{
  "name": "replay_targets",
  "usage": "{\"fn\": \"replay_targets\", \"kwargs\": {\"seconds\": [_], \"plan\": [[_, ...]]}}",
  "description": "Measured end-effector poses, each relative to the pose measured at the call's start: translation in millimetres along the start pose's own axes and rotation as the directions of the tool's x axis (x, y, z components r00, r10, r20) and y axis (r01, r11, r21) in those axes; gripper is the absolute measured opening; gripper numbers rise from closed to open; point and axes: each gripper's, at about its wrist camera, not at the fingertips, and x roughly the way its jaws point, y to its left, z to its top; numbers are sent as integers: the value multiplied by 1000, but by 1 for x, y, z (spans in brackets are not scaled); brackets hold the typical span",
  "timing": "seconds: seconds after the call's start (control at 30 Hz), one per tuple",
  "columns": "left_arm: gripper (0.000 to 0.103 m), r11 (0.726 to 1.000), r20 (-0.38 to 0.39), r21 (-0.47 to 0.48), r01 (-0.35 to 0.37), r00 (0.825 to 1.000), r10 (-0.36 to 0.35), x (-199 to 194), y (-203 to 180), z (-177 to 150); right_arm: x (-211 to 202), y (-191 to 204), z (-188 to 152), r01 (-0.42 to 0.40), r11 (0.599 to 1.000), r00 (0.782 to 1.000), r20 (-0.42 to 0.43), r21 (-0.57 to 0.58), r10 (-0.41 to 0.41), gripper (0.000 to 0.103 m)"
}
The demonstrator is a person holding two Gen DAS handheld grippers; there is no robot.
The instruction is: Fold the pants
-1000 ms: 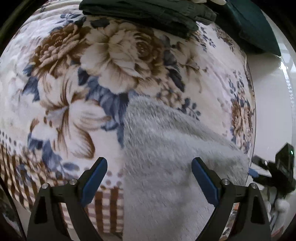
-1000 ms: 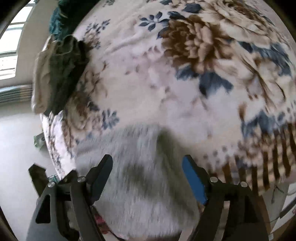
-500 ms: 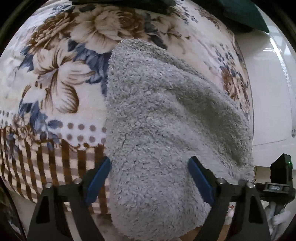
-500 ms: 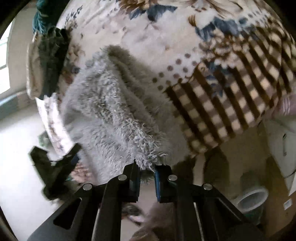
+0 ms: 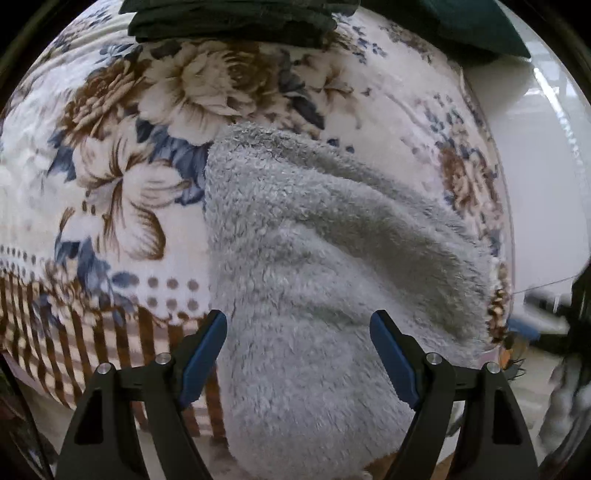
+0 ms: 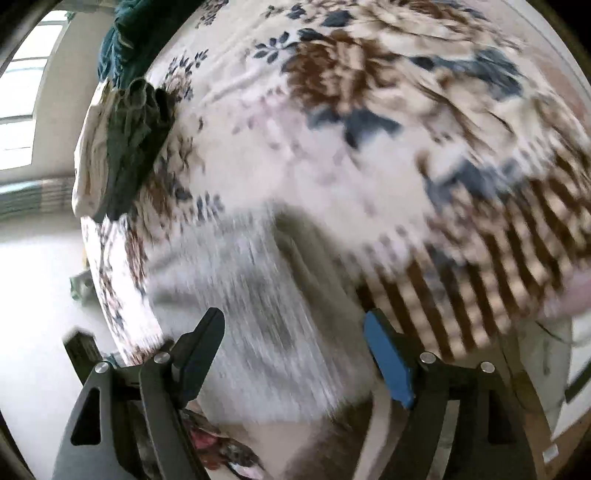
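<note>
Both hand-held grippers [image 5: 297,354] [image 6: 293,356] above pants [image 5: 314,258]

left tool [image 5: 297,356]: jaws apart, tilted steeply down above the grey fleece pants [image 5: 317,280] | right tool [image 6: 293,354]: jaws just reopened, clamping nothing, above them too

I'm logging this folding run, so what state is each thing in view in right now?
Grey fleece pants: bunched on the bed edge, hanging over it, held by neither gripper.
Left gripper: open above the pants.
Right gripper: open, jaws have just been opening, nothing pressed between them.
Dark green clothes: folded in a stack at the far side.
Floral blanket: spread flat on the bed.
</note>
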Motion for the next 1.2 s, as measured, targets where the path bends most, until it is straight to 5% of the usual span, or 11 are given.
{"fn": "replay_targets", "kwargs": {"seconds": [0.1,0.17,0.27,0.43,0.53,0.6,0.9,1.0,1.03,1.07,1.2], "plan": [[79,1000,-6,-9,0,1000,0,9,2,4,45,18,33,4,999,999,-38,-34,-6,79],[79,1000,-4,1,-2,1000,2,12,1,5,72,30,48,13,996,997,-70,-84,-19,18],[79,1000,-18,15,-18,1000,19,19,3,2,94,50,57,159,963,986,-13,-218,-166,18],[79,1000,-49,-14,20,999,-21,26,8,-11,95,17,75,161,985,985,-59,-69,-165,20],[79,999,-21,-32,13,1000,-13,18,7,-14,81,62,66,174,956,975,-91,-236,-200,45],[79,999,1,-50,-10,1000,10,12,9,-17,74,108,54,175,906,970,-89,-385,-225,74],[79,984,19,-162,73,997,-70,9,37,-27,181,256,39,126,619,880,-200,-775,-430,76],[52,980,28,-162,113,994,-110,10,40,-28,223,269,35,118,527,808,-227,-842,-543,49],[47,981,27,-156,116,993,-113,11,41,-29,233,271,32,119,486,790,-214,-866,-575,14],[42,981,31,-151,122,992,-119,11,41,-30,238,273,30,138,444,776,-182,-885,-604,5],[37,981,44,-129,144,989,-140,8,42,-34,234,282,48,238,433,804,-75,-869,-590,4]]}}
